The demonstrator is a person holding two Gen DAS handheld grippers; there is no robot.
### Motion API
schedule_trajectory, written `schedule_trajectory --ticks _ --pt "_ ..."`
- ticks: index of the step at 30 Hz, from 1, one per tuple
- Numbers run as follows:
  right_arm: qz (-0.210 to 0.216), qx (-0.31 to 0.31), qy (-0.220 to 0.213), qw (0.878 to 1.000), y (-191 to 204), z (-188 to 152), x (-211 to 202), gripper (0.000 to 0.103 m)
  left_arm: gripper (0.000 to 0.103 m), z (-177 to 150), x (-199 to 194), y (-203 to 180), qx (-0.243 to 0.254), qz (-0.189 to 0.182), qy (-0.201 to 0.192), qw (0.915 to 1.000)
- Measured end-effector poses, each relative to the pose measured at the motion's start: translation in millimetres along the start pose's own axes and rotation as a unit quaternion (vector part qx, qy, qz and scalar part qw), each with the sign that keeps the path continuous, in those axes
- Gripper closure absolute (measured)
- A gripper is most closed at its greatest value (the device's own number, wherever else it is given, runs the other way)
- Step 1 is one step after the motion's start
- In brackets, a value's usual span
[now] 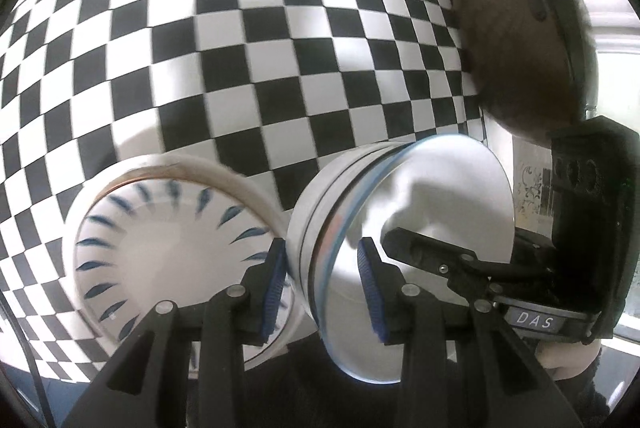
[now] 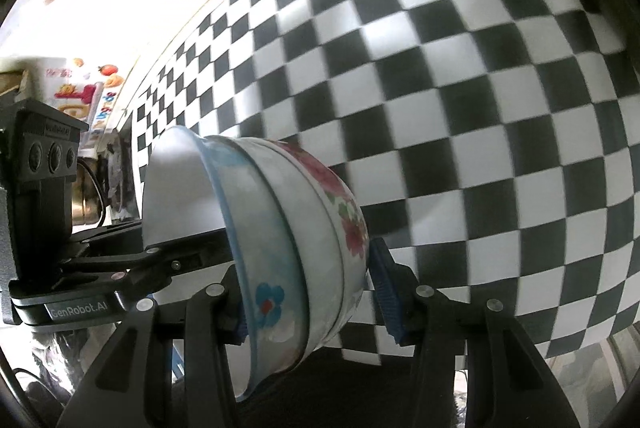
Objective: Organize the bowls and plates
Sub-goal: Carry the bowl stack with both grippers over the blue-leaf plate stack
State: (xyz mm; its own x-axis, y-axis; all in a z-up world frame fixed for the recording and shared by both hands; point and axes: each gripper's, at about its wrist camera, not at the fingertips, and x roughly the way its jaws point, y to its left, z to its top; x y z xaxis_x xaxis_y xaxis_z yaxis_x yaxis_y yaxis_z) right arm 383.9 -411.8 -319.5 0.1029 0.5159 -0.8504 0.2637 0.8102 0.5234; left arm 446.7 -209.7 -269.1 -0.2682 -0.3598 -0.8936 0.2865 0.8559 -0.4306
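Note:
A nested stack of bowls (image 1: 400, 211) hangs tilted over the checkered tablecloth, held from both sides. Its inner bowl is white with a blue rim. In the right wrist view the stack (image 2: 280, 228) shows a blue flower on one bowl and red flowers on the outer one. My left gripper (image 1: 324, 292) is shut on the stack's wall, one pad outside and one inside. My right gripper (image 2: 314, 308) is shut on the opposite wall. Each gripper shows in the other's view: the right gripper (image 1: 424, 252) and the left gripper (image 2: 172, 252).
A white bowl with blue brush strokes (image 1: 172, 248) sits on the checkered cloth (image 1: 280, 47) just left of my left fingers. A person's head with headphones (image 1: 520, 39) is at the upper right. Printed packaging (image 2: 80, 91) stands beyond the table's edge.

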Motion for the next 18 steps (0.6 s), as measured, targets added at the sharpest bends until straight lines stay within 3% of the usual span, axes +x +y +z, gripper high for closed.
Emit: schedule_trajectory --ticks 10,18 --pt "0.009 -0.052 0.020 0.998 68 -6 33 0.051 0.070 -37 -35 57 -0.053 0.005 -0.032 0.9981" --pt "0.009 -0.078 0.049 0.996 98 -11 81 0.052 0.070 -61 -33 104 -0.099 0.007 -0.035 0.9945"
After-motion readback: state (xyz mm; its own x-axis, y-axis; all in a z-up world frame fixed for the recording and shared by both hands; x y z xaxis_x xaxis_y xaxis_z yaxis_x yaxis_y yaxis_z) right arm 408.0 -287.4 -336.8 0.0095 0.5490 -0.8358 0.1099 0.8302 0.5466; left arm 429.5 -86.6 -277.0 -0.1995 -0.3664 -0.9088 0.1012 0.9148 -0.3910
